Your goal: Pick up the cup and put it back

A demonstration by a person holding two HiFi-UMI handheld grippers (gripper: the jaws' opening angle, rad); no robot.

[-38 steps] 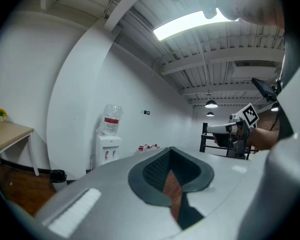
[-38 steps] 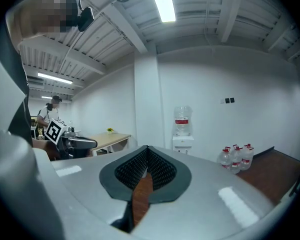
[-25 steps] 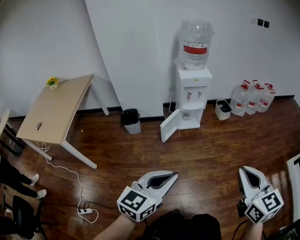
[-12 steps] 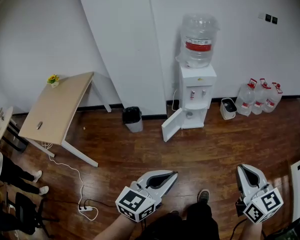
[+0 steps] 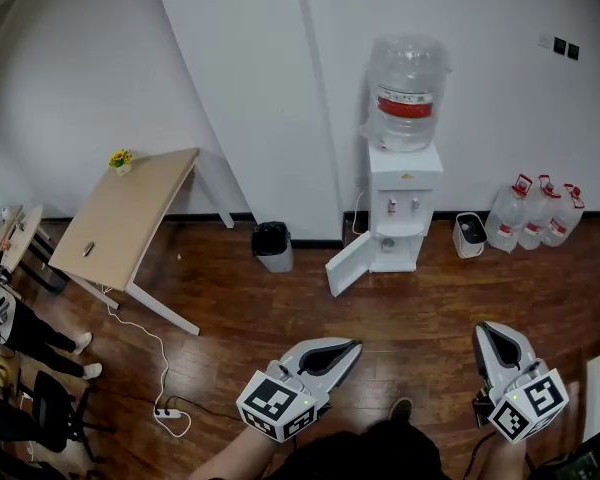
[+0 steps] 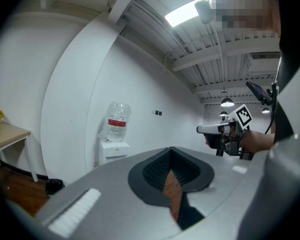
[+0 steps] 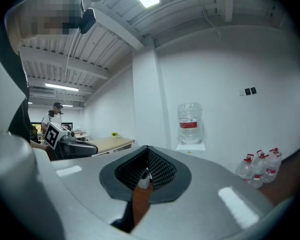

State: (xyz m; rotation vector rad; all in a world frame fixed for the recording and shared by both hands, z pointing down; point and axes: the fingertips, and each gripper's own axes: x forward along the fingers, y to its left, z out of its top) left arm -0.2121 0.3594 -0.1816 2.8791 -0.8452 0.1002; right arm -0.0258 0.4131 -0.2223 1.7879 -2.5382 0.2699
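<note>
We hold the left gripper (image 5: 352, 347) and right gripper (image 5: 484, 330) over the wood floor (image 5: 280, 308) — jaws pressed together, empty. The water bottle (image 5: 407, 68) has a red label (image 5: 406, 107) — unreadable. We cannot place the cup.

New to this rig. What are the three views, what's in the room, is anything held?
No robot: a person holds hand tongs, each with a marker cube. The head view looks down from the person's head at the left tongs and right tongs over a wood floor. The two gripper views each look along one tool's jaws. Both pairs of jaws meet at the tips with nothing between them. Ahead stand a water dispenser, a table, a black bin and spare water jugs. I can't make out a cup.
</note>
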